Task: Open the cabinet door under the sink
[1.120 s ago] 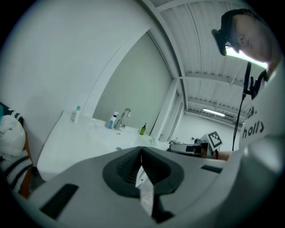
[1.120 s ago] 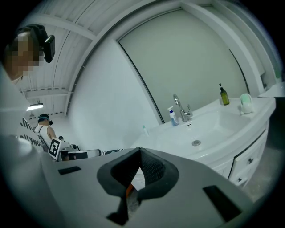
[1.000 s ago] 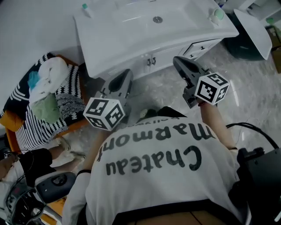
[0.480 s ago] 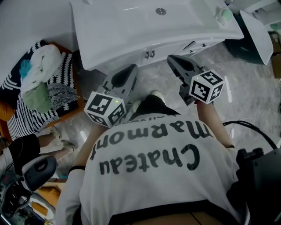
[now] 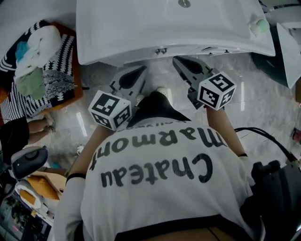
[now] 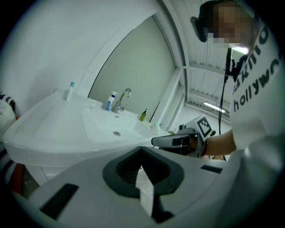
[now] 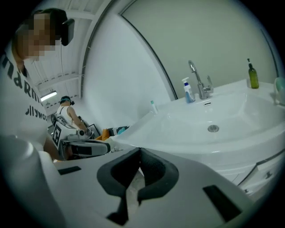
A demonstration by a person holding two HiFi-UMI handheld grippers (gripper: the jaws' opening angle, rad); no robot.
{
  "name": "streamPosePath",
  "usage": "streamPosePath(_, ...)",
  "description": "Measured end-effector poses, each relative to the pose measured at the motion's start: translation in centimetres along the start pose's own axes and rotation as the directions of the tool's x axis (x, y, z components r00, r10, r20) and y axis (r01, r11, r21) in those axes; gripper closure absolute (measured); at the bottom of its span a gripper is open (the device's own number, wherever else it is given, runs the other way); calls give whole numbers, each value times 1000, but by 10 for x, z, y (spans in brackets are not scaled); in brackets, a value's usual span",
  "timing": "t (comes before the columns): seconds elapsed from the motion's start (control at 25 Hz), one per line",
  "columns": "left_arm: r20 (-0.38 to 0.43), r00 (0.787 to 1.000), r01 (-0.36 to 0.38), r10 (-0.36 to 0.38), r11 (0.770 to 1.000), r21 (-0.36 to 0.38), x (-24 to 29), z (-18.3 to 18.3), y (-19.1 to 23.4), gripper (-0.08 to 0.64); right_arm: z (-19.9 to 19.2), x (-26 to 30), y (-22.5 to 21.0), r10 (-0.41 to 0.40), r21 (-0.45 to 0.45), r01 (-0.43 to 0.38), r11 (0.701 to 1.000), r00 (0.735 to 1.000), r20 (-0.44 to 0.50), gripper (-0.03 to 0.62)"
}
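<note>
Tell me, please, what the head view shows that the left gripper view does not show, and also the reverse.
Only the head view shows the marble floor, the cabinet handles under the sink, and the marker cube of the left claw. Only the left gripper view shows the faucet and the green bottle. Both show the white sink, its drain and the right claw.

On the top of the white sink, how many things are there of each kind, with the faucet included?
Faucet: 1
Bottles: 2 (blue-and-white bottle, dark green bottle)
Small white tube with teal cap: 1
Pale green round container: 1
Total: 5
</note>
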State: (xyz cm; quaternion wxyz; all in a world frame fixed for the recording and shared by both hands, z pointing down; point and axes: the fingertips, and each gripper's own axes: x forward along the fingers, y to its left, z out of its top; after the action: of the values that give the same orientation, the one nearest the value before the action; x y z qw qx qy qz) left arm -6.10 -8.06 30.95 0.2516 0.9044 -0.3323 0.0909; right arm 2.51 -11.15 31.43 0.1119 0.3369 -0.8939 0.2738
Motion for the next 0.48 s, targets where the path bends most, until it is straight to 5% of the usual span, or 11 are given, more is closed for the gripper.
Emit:
streamPosePath(0.16,-70,996,-48,50,998,37,26,-22,9,551,-22,16,-27,56,-31,-59,998,995,-85,583)
streamPosePath(0.48,-138,985,-110,106,994,-21,68,-63,39,551,-66,52,-83,85,103,-75,992,992,-92,583)
